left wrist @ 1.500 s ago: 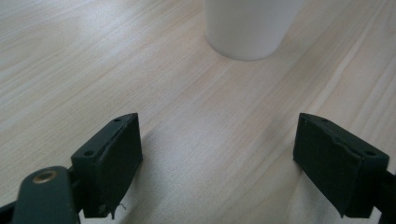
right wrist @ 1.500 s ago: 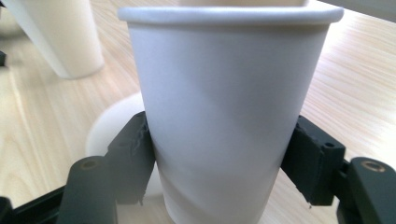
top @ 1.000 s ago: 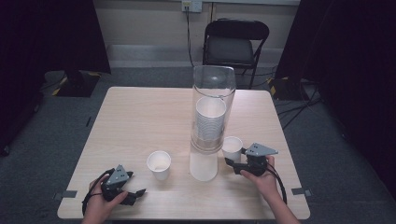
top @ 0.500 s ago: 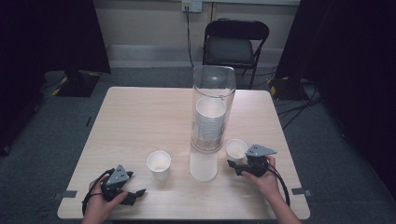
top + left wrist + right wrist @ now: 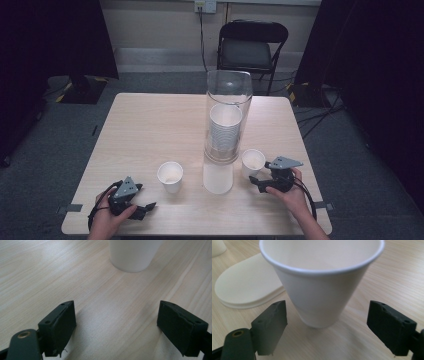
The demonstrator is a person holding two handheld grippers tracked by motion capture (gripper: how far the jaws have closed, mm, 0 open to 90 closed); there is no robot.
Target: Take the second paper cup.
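A white paper cup [image 5: 322, 290] stands upright on the table between the pads of my right gripper [image 5: 327, 325]. The jaws have just been opening, and there is a gap on each side of the cup. In the high view this cup [image 5: 253, 161] sits right of the clear tube, with the right gripper [image 5: 261, 182] just in front of it. A second white cup [image 5: 170, 175] stands left of centre. My left gripper [image 5: 145, 207] rests open near the front left edge, and that cup's base [image 5: 132, 255] is ahead of its empty jaws [image 5: 117, 322].
A tall clear tube [image 5: 227, 100] holding a stack of white cups [image 5: 225, 127] stands mid-table on a flat white base [image 5: 218, 177]. That base [image 5: 247, 287] lies left of the right cup. A black folding chair [image 5: 250, 47] stands behind the table.
The right cup and the right gripper have shifted slightly to the right and nearer the front edge. The left hand and the left cup have stayed put.
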